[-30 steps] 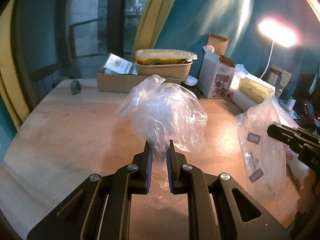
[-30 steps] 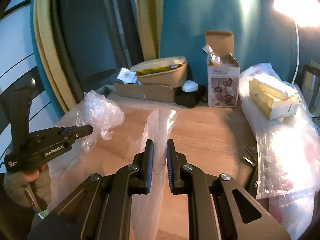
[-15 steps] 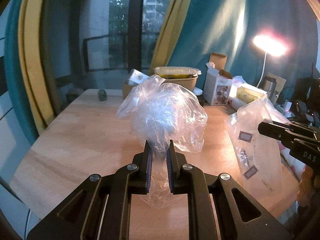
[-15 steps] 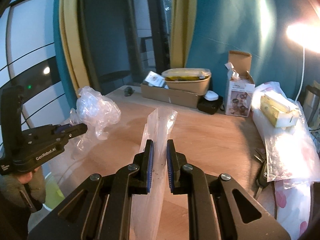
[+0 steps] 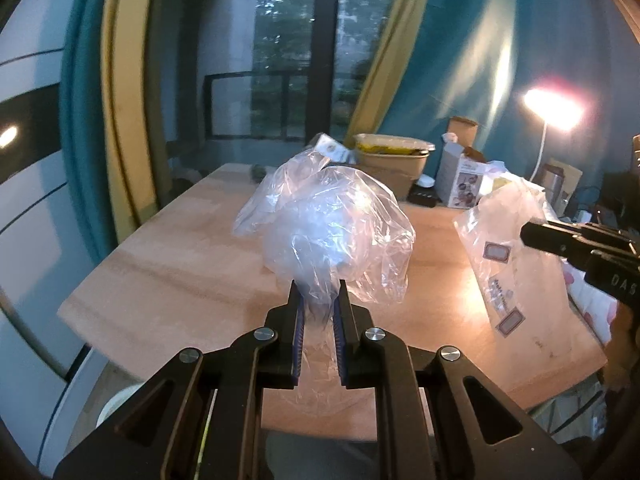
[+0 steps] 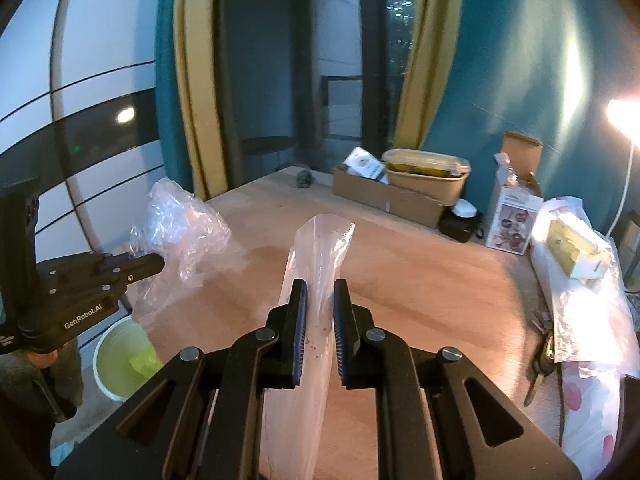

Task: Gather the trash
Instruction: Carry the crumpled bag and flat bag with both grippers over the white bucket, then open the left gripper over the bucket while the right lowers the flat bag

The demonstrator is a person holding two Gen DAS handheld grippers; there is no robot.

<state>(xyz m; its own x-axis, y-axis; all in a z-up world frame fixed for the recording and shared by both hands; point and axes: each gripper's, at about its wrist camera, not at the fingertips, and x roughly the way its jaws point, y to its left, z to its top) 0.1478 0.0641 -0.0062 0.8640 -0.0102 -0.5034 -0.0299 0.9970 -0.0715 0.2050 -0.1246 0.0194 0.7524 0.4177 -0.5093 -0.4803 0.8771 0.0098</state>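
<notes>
My left gripper [image 5: 319,300] is shut on a crumpled clear plastic bag [image 5: 328,228] and holds it up above the near edge of the wooden table [image 5: 180,280]. My right gripper [image 6: 320,300] is shut on a flat clear plastic pouch [image 6: 320,256] with printed labels and holds it upright over the table. The pouch also shows in the left wrist view [image 5: 512,256], and the crumpled bag in the right wrist view [image 6: 180,228]. A white bin [image 6: 120,360] with a yellow-green scrap inside stands on the floor below the table's left edge.
At the table's far side stand a cardboard tray [image 6: 384,200], a lidded food container [image 6: 424,172], an open small carton [image 6: 516,216] and a dark box [image 6: 460,224]. Plastic bags and a yellow pack [image 6: 576,252] lie at the right edge. A lamp [image 5: 552,108] glows at right.
Both grippers have pulled back and risen from the table with their plastic still held. The table edge and the floor bin have come into view.
</notes>
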